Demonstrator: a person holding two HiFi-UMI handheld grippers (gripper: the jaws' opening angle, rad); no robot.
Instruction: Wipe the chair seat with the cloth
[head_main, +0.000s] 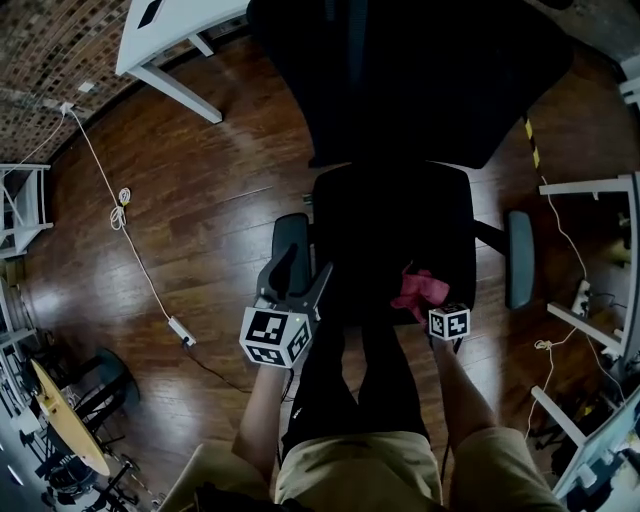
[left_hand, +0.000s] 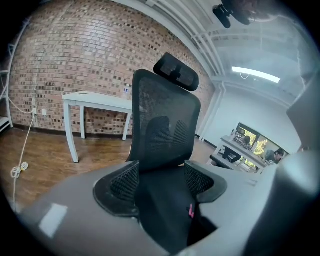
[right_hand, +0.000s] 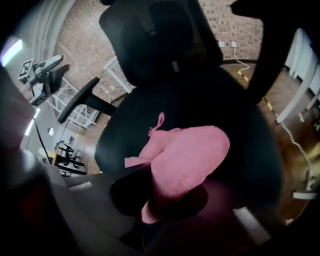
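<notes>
A pink cloth (head_main: 420, 289) is gripped in the closed right hand-held gripper (head_main: 435, 306) at the lower right of the black chair seat (head_main: 385, 230). The left hand-held gripper (head_main: 297, 278) is held open, empty. Wiping seems begun; next, the cloth should be swept across the seat.

An office chair (head_main: 400, 80) stands on the floor (head_main: 200, 200), its seat (head_main: 395, 225) directly ahead. A cloth (head_main: 420, 290) lies at the seat's near right edge, clamped in the right hand-held gripper (head_main: 432, 305). The left hand-held gripper (head_main: 300, 272), jaws apart, is at the seat's near left edge by the left armrest (head_main: 290, 238). A table (head_main: 165, 30) stands behind, far left.
</notes>
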